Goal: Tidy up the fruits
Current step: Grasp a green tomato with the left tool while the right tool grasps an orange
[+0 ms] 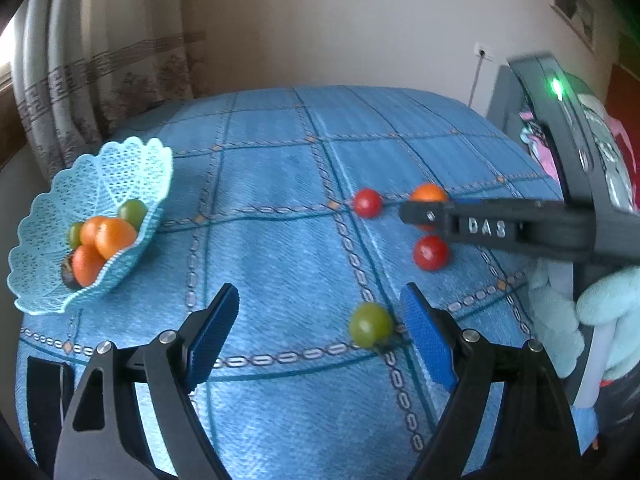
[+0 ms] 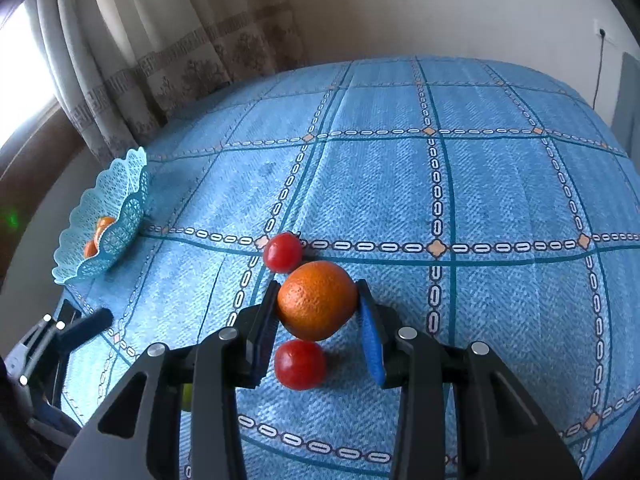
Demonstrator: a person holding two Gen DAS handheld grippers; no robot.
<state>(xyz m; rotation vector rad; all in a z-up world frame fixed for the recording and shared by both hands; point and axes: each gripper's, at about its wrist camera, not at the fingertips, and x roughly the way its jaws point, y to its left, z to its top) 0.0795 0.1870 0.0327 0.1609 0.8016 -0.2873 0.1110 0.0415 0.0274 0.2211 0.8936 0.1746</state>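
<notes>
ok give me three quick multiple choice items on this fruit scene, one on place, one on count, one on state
1. Where is the basket?
A. on the cloth's left side
B. under the right claw
C. on the floor

2. How many red tomatoes lie loose on the cloth?
A. none
B. two
C. five

3. What is the right claw doing?
A. hanging open over bare cloth
B. gripping a green fruit
C. closing on the orange

Key:
1 A, both views show it by the left edge, near the curtain.
2 B, one tomato beyond the orange and one tomato nearer than it.
3 C, a pad sits on each side of the orange; the left claw is open beside the green fruit.
</notes>
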